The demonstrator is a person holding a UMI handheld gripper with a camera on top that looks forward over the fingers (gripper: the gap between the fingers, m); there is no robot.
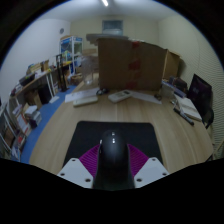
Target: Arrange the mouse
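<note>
— In the lower middle of the frame, what do you see between the fingers?

— The mouse (112, 158), dark, is there. The hand-held gripper (112, 166) has one finger at each side of it, and the purple pads (90, 158) seem to touch its flanks. I judge that the fingers pinch the mouse, but I cannot see if it is lifted or if it rests on something.

— And what is under it?

— A black mouse pad (95, 133) lies on the wooden surface (60, 130), in the lower centre of the frame, just ahead of the fingers. The mouse is over the near edge of this pad.

— So how far is the task?

— The grasp looks done. What is left, I think, is to put the mouse in its proper place on the pad, to straighten it, and then to spread the fingers. The release is not yet done.

— Anything else in view?

— In the upper centre stands a big cardboard box (125, 60), well apart from the mouse. At the right of the frame there is a dark monitor (201, 95).
</note>
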